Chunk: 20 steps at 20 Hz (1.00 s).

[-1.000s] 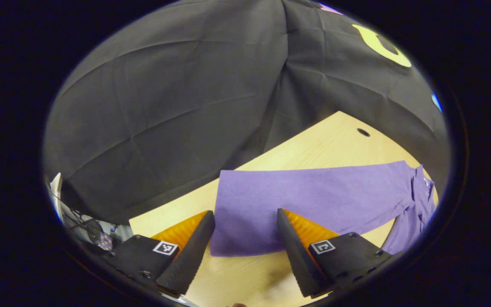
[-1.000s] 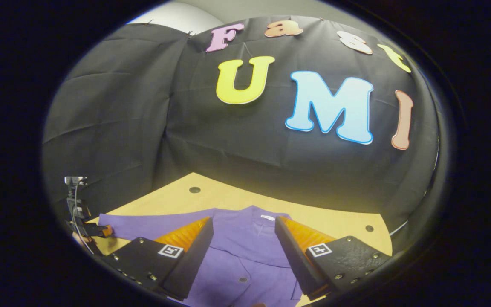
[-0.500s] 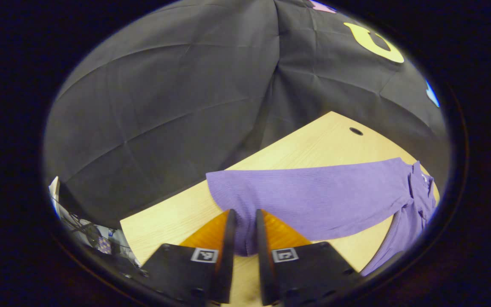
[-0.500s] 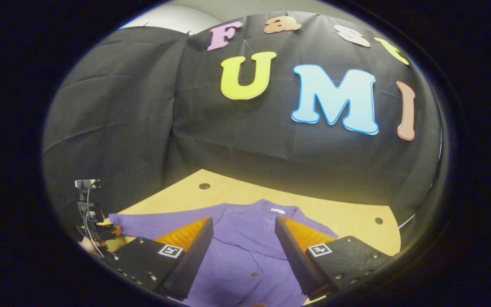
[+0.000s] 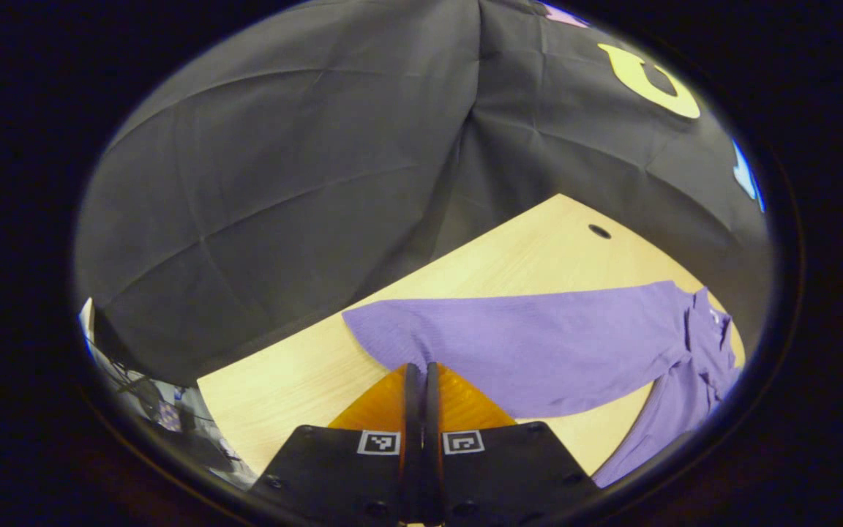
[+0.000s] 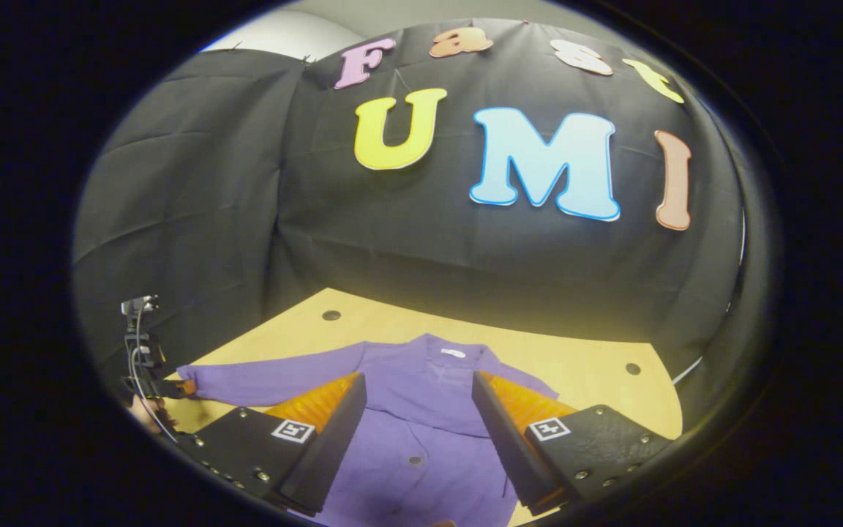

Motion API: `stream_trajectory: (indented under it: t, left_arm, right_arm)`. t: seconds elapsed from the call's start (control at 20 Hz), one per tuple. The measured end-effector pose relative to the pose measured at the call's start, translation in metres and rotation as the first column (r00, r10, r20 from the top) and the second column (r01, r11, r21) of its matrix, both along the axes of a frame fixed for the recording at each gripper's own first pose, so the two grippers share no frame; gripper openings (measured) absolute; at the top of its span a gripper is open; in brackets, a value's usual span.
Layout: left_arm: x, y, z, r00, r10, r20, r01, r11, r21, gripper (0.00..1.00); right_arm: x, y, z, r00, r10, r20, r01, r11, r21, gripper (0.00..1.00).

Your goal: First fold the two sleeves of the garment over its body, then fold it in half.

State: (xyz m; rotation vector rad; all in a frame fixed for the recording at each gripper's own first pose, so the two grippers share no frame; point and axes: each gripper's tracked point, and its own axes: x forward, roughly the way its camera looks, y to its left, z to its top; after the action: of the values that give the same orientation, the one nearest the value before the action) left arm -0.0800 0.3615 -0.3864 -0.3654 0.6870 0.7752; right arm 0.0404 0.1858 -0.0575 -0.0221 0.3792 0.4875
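Left hand-held gripper (image 5: pixel 421 380) apparently pinches sleeve (image 5: pixel 524 344); right hand-held gripper (image 6: pixel 419 421) gapes.

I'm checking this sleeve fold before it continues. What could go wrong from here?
1. The left gripper pinches only the cuff edge of the purple sleeve; the knit could slip out when lifted.
2. The right gripper hangs open over the garment's body, not pinning it, so pulling the sleeve may drag the whole garment across the wooden table.
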Motion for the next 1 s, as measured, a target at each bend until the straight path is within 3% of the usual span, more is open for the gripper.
stream_trajectory:
  t: [0.25,0.65,0.85,1.0]
  left_arm:
    - [0.039,-0.032,0.061,0.987,-0.074,0.142,0.078,0.997,-0.029,0.07]
    - [0.129,-0.117,0.124,0.94,-0.254,0.227,0.251,0.967,0.041,0.07]
    - [0.172,-0.177,0.146,0.897,-0.354,0.263,0.355,0.934,0.044,0.07]
    - [0.213,-0.237,0.159,0.843,-0.441,0.307,0.456,0.89,0.024,0.06]
  right_arm:
    - [0.0,-0.022,-0.004,1.0,-0.029,0.0,0.029,1.0,0.004,0.9]
    - [0.007,-0.07,-0.021,0.996,-0.09,-0.03,0.091,0.995,0.041,0.9]
    - [0.011,-0.098,-0.028,0.99,-0.133,-0.034,0.135,0.99,0.049,0.9]
    - [0.01,-0.119,-0.035,0.985,-0.168,-0.045,0.17,0.984,0.051,0.9]
